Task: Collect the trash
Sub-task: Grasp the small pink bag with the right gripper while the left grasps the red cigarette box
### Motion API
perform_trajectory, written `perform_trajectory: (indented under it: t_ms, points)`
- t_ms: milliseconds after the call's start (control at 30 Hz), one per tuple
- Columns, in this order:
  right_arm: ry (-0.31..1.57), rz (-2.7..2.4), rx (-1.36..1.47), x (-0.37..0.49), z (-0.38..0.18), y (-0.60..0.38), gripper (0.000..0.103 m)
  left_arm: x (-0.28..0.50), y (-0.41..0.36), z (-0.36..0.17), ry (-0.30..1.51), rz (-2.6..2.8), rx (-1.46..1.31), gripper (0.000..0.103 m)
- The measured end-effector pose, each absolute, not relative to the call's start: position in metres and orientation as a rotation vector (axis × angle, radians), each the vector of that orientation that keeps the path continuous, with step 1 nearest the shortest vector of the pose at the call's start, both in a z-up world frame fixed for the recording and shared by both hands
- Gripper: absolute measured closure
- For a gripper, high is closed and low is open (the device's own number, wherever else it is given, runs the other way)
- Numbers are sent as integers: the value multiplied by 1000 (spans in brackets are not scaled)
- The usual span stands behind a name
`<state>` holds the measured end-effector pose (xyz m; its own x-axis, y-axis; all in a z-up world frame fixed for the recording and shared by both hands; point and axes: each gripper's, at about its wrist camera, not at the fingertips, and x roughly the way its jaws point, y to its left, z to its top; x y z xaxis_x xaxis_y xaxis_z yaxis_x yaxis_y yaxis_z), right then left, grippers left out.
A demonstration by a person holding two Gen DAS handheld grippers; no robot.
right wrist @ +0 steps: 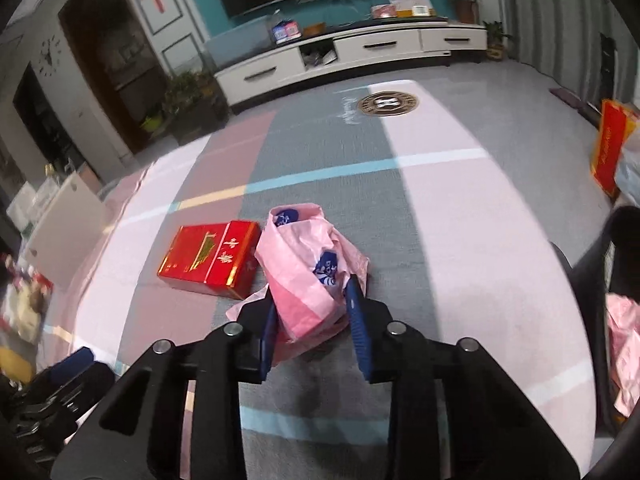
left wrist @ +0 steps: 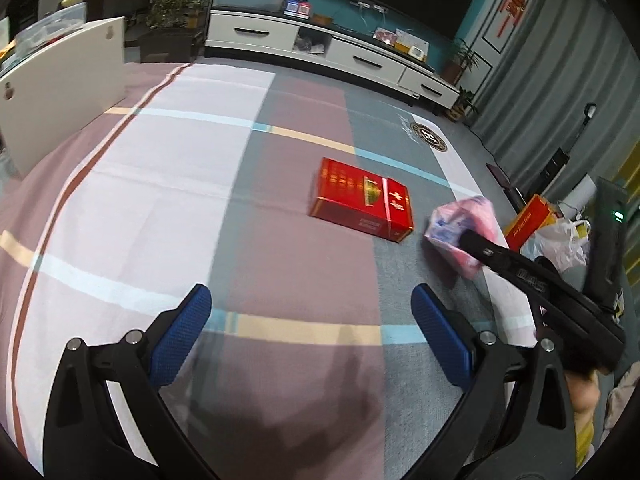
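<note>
A crumpled pink plastic bag [right wrist: 308, 276] with blue print sits between the blue pads of my right gripper [right wrist: 312, 300], which is shut on it above the striped carpet. The bag also shows in the left wrist view [left wrist: 464, 224], with the right gripper's black finger across it. A red and gold flat box [left wrist: 362, 204] lies on the carpet just left of the bag; it also shows in the right wrist view [right wrist: 210, 258]. My left gripper [left wrist: 312, 328] is open and empty, hovering over the carpet short of the box.
A white TV cabinet [left wrist: 344, 54] runs along the far wall under a dark screen. A white board [left wrist: 60, 80] stands at the left. A red-orange box [right wrist: 610, 148] and plastic bags [left wrist: 560, 240] sit at the right. Potted plants [left wrist: 172, 20] stand at the far left.
</note>
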<state>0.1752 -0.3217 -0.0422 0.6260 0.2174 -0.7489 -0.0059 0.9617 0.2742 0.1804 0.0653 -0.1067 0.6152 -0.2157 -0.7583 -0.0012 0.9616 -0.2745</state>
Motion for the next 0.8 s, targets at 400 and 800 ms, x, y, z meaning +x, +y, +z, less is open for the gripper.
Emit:
perform_trajectory:
  t_ms: [400,800]
  points:
    - [840,126,378,131,-23,-377,70,246,3,-106,880,-196,-71,3]
    - [818,127,374,130,-19,-383,70,271,-10,-132,936,-149,8,11]
